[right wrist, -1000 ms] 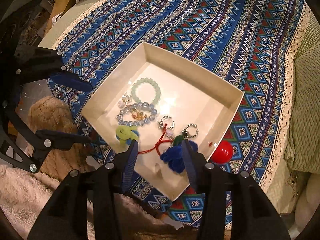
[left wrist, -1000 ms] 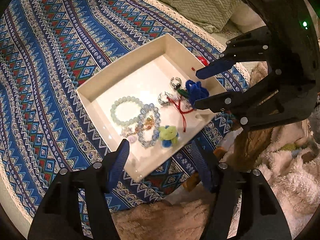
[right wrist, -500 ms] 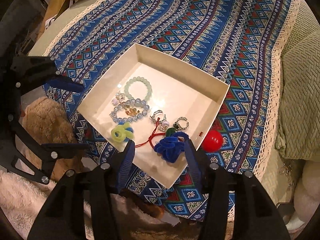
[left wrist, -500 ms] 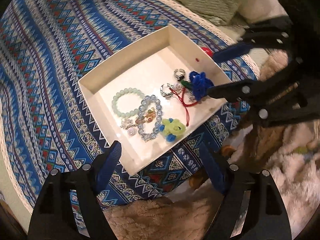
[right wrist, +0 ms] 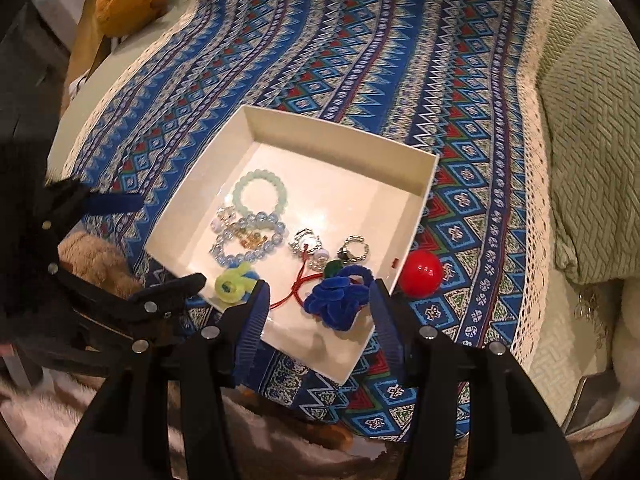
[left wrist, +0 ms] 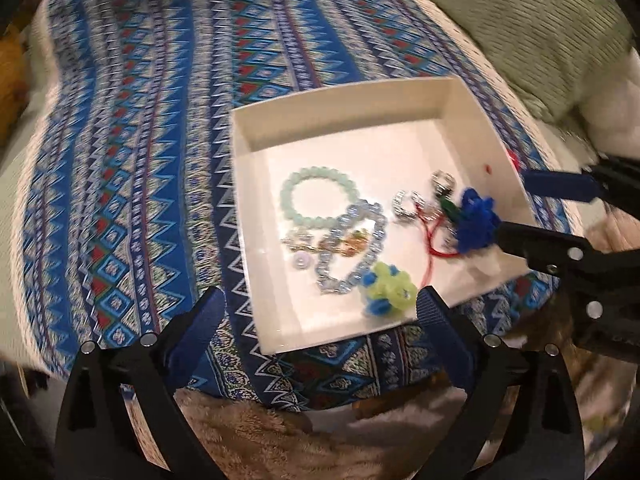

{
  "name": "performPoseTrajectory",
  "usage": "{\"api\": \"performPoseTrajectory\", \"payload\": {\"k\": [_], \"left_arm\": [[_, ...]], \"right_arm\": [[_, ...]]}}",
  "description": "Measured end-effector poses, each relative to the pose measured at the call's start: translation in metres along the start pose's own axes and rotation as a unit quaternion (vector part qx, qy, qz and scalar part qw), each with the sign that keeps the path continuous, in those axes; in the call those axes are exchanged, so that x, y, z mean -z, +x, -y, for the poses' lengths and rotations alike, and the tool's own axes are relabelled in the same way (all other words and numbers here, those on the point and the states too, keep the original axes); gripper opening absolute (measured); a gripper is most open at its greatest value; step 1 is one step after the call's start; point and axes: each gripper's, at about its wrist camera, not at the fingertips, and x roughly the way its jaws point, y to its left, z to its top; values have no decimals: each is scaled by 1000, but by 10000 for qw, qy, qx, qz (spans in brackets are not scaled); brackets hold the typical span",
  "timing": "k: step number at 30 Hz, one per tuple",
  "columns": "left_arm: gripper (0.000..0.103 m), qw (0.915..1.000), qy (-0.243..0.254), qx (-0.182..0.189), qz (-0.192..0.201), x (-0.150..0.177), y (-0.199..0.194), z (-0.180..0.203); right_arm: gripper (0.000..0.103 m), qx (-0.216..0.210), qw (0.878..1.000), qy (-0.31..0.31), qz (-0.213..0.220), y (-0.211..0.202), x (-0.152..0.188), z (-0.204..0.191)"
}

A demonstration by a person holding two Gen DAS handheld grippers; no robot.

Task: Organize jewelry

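Note:
A white tray [left wrist: 340,96] [right wrist: 340,140] on the patterned cloth holds a pale green bead bracelet [left wrist: 320,171] [right wrist: 240,192], a blue-clear bead bracelet [left wrist: 378,232], silver rings [left wrist: 406,204], a red cord [left wrist: 430,248], a yellow-green scrunchie [left wrist: 390,288] [right wrist: 234,284] and a blue scrunchie [left wrist: 476,220] [right wrist: 336,300]. My left gripper [left wrist: 318,312] [right wrist: 172,240] hovers over the tray's near corner, its jaws opening wide with nothing gripped. My right gripper [right wrist: 320,308] [left wrist: 514,206] stands open above the blue scrunchie, one finger close beside it.
A red ball [right wrist: 422,278] lies on the blue patterned cloth [left wrist: 140,160] just outside the tray's right wall. A green knit cushion [right wrist: 592,160] sits to the right, a fuzzy beige blanket [left wrist: 248,432] lies below the cloth's edge, and an orange plush [right wrist: 128,0] is far left.
The left jaws have spread much wider, and the left wrist has rolled, so the tray sits turned in its view. The right jaws have widened slightly over the blue scrunchie.

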Motion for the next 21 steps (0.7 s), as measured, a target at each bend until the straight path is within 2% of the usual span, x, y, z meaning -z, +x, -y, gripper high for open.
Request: {"api": "performPoseTrajectory", "payload": {"k": [3,9,15,21], "left_arm": [[96,9996,-280,-53,22,2,-2,-3],[97,9966,-822,-6,-18,5,-6,-10],[97,9951,-961,-183,112,4,-12,-5],[97,9939,-1091,-146,89,0,-7,-3]], "right_arm": [[61,-45,9998,182,-18,2,3,0],[61,-20,9978,645,147,-3,9,7],[61,257,9969,698,271,-6,9,10],[62,475,9951,783,371,-10,14,18]]}}
